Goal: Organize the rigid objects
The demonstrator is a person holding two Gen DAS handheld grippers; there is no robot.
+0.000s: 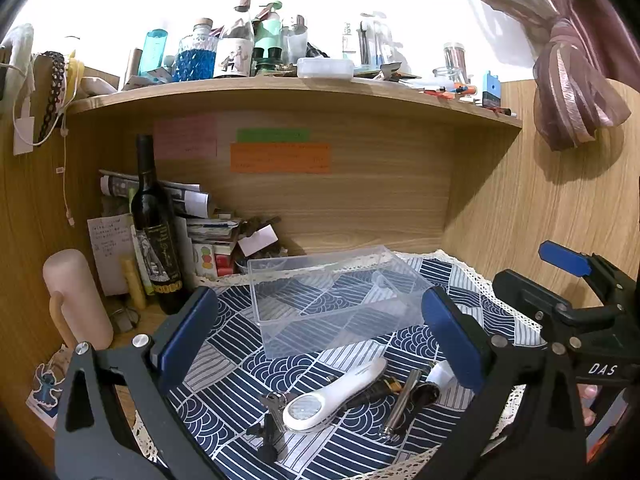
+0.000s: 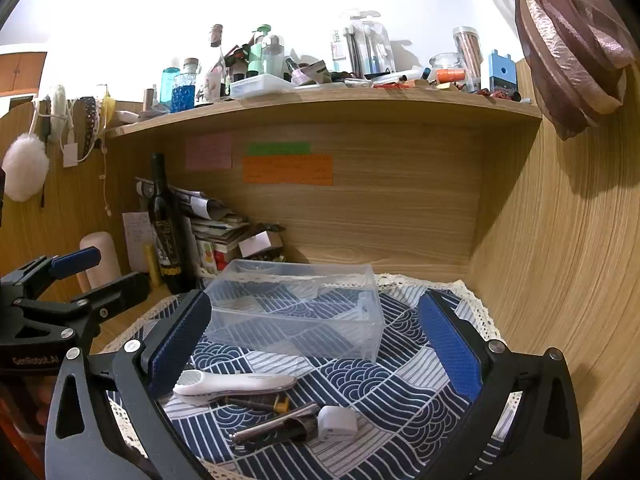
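A clear plastic box (image 1: 332,300) with inner dividers stands empty on a blue-and-white patterned cloth (image 1: 224,364); it also shows in the right wrist view (image 2: 296,312). In front of it lie a white handheld magnifier (image 1: 332,396) (image 2: 236,386), a bunch of keys (image 1: 274,408), a dark pen-like tool (image 1: 384,386) (image 2: 256,402), a metal clip tool (image 1: 402,404) (image 2: 276,426) and a small white block (image 2: 336,422). My left gripper (image 1: 320,340) is open above these items. My right gripper (image 2: 316,344) is open above them too. Each gripper shows at the edge of the other's view.
A dark wine bottle (image 1: 156,236), a pink cylinder (image 1: 76,300) and stacked papers (image 1: 200,216) stand at the back left. Wooden walls (image 2: 560,280) close the desk nook at right and rear. A cluttered shelf (image 1: 280,88) hangs above.
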